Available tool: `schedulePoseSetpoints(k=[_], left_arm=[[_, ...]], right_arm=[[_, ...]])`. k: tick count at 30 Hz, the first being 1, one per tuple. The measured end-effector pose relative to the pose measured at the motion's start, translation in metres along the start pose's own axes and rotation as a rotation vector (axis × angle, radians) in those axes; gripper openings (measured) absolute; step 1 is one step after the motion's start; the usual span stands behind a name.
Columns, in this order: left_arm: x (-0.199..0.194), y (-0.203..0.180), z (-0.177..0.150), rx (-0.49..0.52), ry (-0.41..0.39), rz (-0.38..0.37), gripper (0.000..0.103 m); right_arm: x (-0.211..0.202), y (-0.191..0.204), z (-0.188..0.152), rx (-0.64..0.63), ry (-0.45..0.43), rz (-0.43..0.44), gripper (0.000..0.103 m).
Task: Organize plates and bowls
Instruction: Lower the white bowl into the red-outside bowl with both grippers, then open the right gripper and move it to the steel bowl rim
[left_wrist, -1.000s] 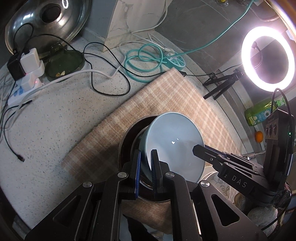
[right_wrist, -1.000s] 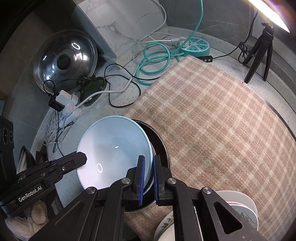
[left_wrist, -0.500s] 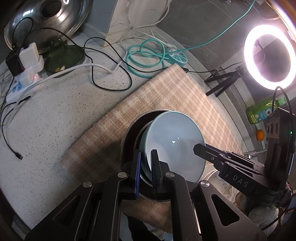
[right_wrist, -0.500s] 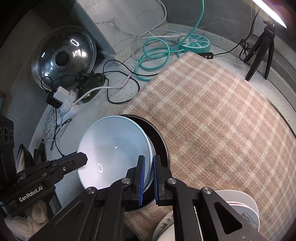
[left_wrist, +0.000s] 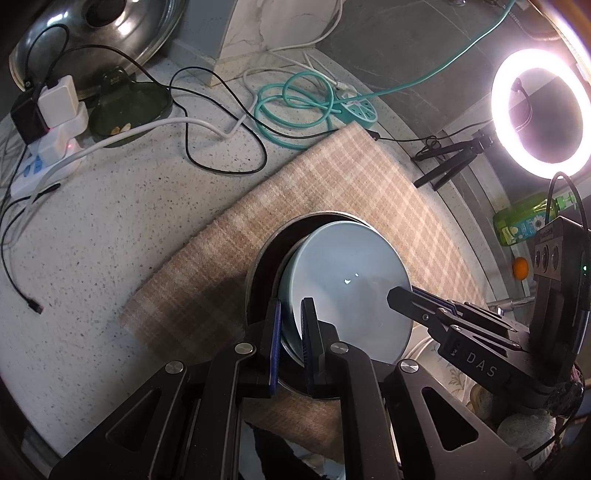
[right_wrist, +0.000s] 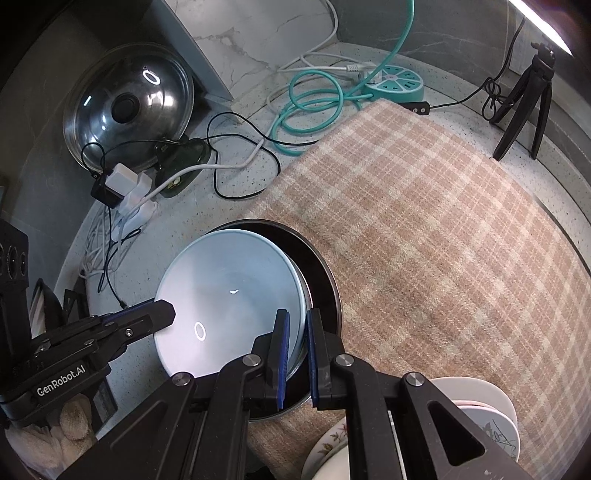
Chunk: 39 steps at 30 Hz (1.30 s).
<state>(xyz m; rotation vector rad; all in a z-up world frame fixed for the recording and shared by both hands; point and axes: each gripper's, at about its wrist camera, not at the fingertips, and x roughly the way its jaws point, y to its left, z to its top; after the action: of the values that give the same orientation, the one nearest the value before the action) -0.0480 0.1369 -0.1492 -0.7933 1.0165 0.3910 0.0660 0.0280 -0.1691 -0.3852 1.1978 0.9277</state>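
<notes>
Blue bowl (left_wrist: 347, 291) sits tilted in a dark metal pan (left_wrist: 264, 273) on the checked cloth (left_wrist: 332, 184) near the table's front edge; my left claw (left_wrist: 291, 332) pinches its rim; my right claw (right_wrist: 297, 343), jaws just easing apart, straddles the opposite rim.

A home kitchen set up for filming. A speckled stone countertop (left_wrist: 122, 229) carries a glass pot lid (right_wrist: 129, 107) at ten o'clock and stacked plates (right_wrist: 480, 417) at five. A lit ring light (left_wrist: 539, 110) stands at two o'clock beside a green dish-soap bottle (left_wrist: 524, 221).

Left gripper (left_wrist: 291, 332) clamps blue bowl (left_wrist: 351, 288) rim over dark pan (left_wrist: 262, 266)
</notes>
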Motion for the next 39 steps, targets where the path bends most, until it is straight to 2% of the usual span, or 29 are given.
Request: schedulePoseSetpoints(k=[4,11,18,25,39], left_arm=[[0.001,0.0,-0.001,0.007,0.002,0.001,0.008],[-0.006,0.001,-0.003,0.029,-0.023,0.009,0.009],[-0.026,0.007,-0.007,0.034,-0.076,0.026,0.009],[-0.042,0.017,-0.016,0.022,-0.12,0.038,0.009],[-0.032,0.014,-0.024,0.044,-0.112,0.064,0.009]], right_arm=[[-0.004,0.005,-0.002,-0.032,-0.022,-0.027,0.012],[-0.025,0.015,-0.007,-0.082,-0.091,-0.077,0.028],[-0.05,0.022,-0.016,-0.122,-0.178,-0.117,0.034],[-0.065,0.026,-0.023,-0.169,-0.23,-0.163,0.034],[-0.073,0.017,-0.026,-0.188,-0.29,-0.223,0.034]])
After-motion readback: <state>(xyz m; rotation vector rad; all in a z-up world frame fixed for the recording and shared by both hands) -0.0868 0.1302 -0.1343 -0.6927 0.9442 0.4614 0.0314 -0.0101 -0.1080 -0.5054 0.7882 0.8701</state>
